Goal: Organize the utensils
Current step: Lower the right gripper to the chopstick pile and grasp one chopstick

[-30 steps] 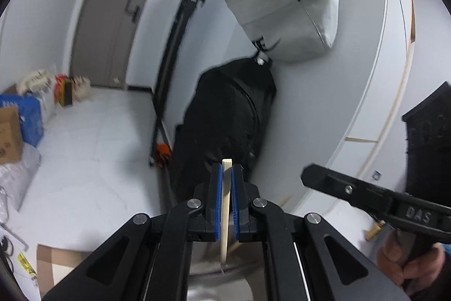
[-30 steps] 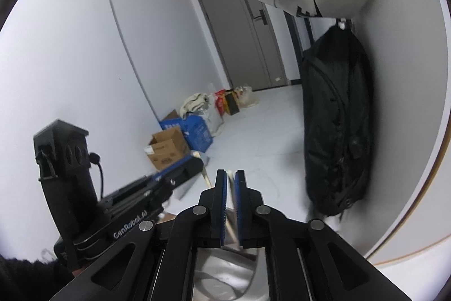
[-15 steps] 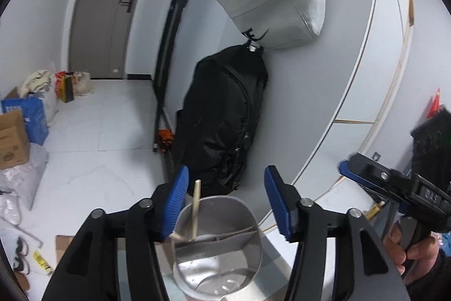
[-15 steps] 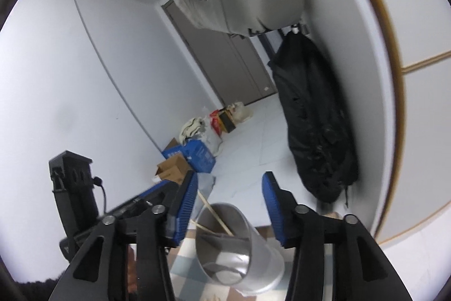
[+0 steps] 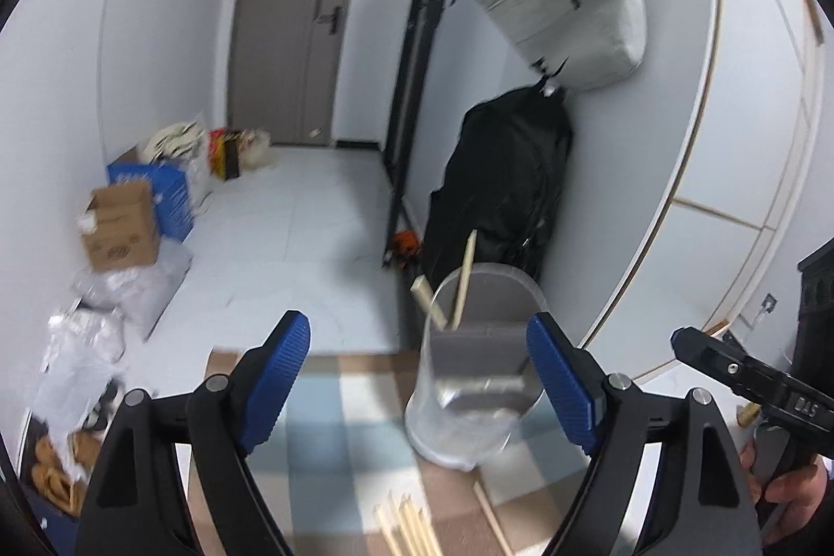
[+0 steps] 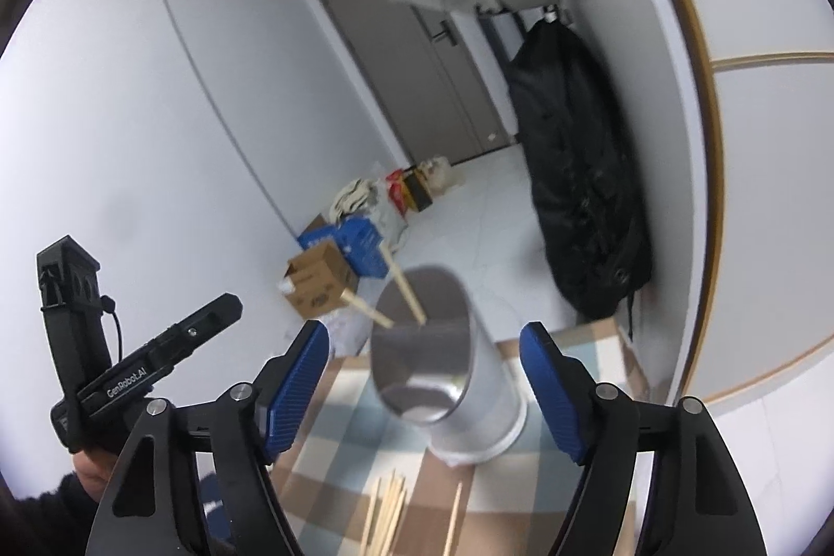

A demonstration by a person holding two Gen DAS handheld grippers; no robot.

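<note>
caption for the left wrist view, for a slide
Left gripper opening, empty, before a metal holder with two chopsticks inside.

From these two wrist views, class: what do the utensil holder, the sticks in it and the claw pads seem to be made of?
Utensil holder: probably brushed metal; grey, dull sheen, reflective inside.
Sticks: likely bamboo or light wood; pale tan, matte, square ends.
Pads of the left claw, whose jaws are opening: blue, ribbed, probably rubber or plastic.
</note>
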